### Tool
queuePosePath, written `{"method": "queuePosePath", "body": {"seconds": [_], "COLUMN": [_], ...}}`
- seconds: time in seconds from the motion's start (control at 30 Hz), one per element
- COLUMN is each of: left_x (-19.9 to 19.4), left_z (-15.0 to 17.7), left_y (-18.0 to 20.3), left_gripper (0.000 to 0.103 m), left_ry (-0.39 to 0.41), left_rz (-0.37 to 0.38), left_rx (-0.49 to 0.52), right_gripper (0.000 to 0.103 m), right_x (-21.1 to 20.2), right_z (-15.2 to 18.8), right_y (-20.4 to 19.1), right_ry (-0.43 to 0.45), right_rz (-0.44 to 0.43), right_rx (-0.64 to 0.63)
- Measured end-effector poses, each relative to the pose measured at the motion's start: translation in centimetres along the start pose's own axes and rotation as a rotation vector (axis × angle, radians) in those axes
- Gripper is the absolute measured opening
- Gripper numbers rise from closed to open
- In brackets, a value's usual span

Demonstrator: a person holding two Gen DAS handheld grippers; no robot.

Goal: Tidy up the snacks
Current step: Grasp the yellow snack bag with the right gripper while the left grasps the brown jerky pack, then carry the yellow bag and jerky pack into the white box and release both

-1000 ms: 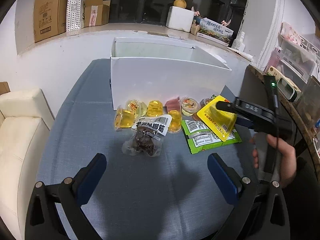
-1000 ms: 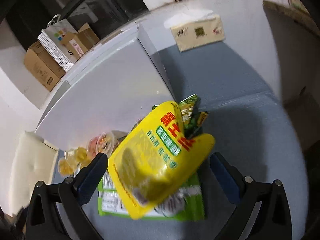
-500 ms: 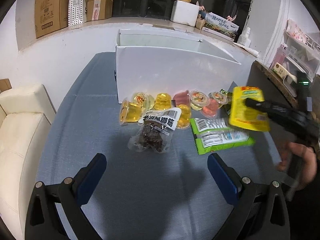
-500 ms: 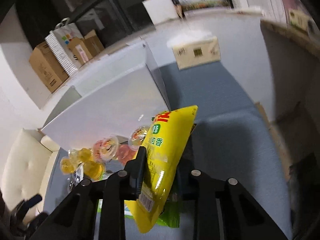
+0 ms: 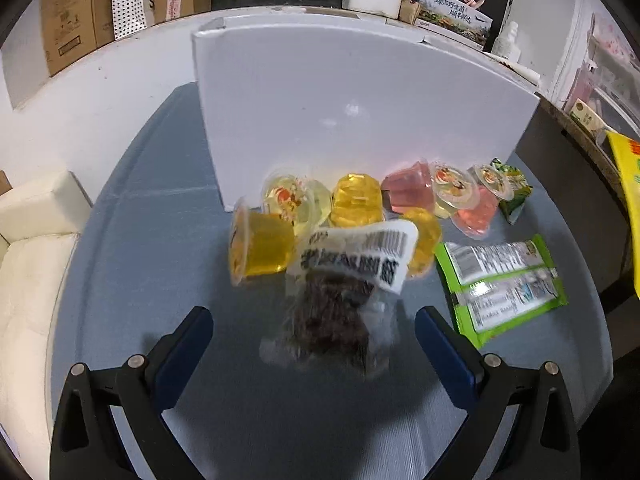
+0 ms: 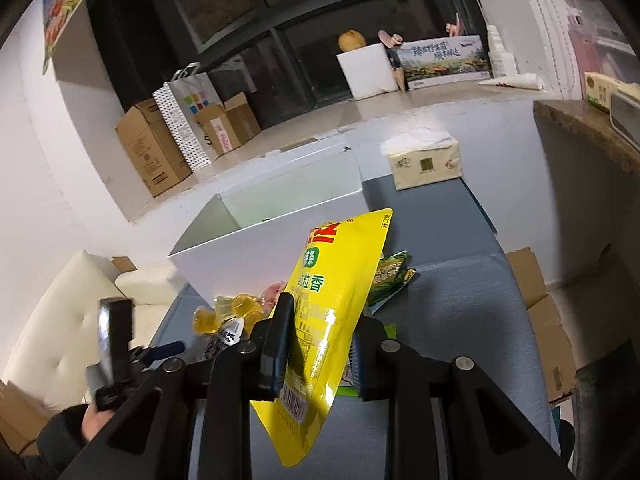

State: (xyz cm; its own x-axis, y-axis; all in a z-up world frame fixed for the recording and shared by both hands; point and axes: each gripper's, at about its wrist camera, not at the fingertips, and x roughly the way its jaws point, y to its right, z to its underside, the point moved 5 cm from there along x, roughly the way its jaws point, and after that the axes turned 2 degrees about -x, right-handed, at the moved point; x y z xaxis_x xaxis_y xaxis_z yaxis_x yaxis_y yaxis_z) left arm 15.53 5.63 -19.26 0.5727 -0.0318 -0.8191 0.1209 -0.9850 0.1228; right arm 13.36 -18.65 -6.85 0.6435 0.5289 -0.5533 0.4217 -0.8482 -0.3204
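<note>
Right wrist view: right gripper [image 6: 320, 340] clamped on yellow snack pouch [image 6: 332, 300], pads pressed against its two faces, pouch upright on edge and lifted clear of the blue-grey table [image 6: 460, 292], top corner toward twelve o'clock. Beyond it at eleven o'clock, open white box [image 6: 256, 240]; at one o'clock, crumpled green packet [image 6: 390, 276] on the table; farther at one o'clock, tissue pack [image 6: 424, 162]. At nine o'clock, low, left gripper [image 6: 160, 350] seen only as a blurred dark shape in a hand [image 6: 94, 420]. Left wrist view: left gripper [image 5: 314, 344] spread wide, nothing between its blue fingers [image 5: 182, 344], poised over clear packet of dark snack [image 5: 332, 312], blurred, probably not touched. At twelve o'clock from that packet, cluster of jelly cups [image 5: 356, 200] against the box wall; at three o'clock, flat green packets [image 5: 504, 280]; at the frame's three o'clock edge, a strip of the yellow pouch.
</note>
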Motion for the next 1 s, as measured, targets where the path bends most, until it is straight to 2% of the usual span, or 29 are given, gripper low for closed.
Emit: {"method": "queuePosePath", "body": {"seconds": [0.2, 0.27, 0.3, 0.33, 0.43, 0.57, 0.83, 1.0], "left_x": [1.8, 1.8, 1.6, 1.4, 0.7, -1.0, -7.4, -10.3], "left_z": [-1.1, -1.4, -1.4, -1.4, -1.0, -0.4, -1.0, -4.5], "left_y": [-0.1, 0.0, 0.1, 0.2, 0.0, -0.1, 0.9, 1.9], "left_gripper": [0.101, 0.089, 0.074, 0.066, 0.065, 0.064, 0.064, 0.064], "left_ry": [0.007, 0.019, 0.028, 0.031, 0.04, 0.065, 0.17, 0.24], "left_rz": [-0.022, -0.026, -0.024, -0.012, 0.076, 0.141, 0.186, 0.194], "left_rx": [0.0, 0.0, 0.004, 0.008, -0.021, -0.031, -0.003, 0.038], "right_gripper": [0.027, 0.027, 0.027, 0.027, 0.027, 0.027, 0.027, 0.027], "right_x": [-0.1, -0.1, -0.2, -0.2, -0.3, -0.3, -0.3, 1.1], "right_z": [0.5, 0.6, 0.6, 0.7, 0.8, 1.1, 1.1, -0.8], "right_y": [-0.6, -0.8, -0.8, -0.8, -1.0, -1.5, -2.7, -3.4], "right_ry": [-0.008, -0.008, -0.008, -0.009, -0.008, -0.013, -0.012, -0.007], "right_rz": [-0.023, -0.029, -0.029, -0.03, -0.036, -0.039, -0.055, -0.072], "right_rx": [-0.007, -0.013, -0.013, -0.014, -0.015, -0.024, -0.055, -0.085]}}
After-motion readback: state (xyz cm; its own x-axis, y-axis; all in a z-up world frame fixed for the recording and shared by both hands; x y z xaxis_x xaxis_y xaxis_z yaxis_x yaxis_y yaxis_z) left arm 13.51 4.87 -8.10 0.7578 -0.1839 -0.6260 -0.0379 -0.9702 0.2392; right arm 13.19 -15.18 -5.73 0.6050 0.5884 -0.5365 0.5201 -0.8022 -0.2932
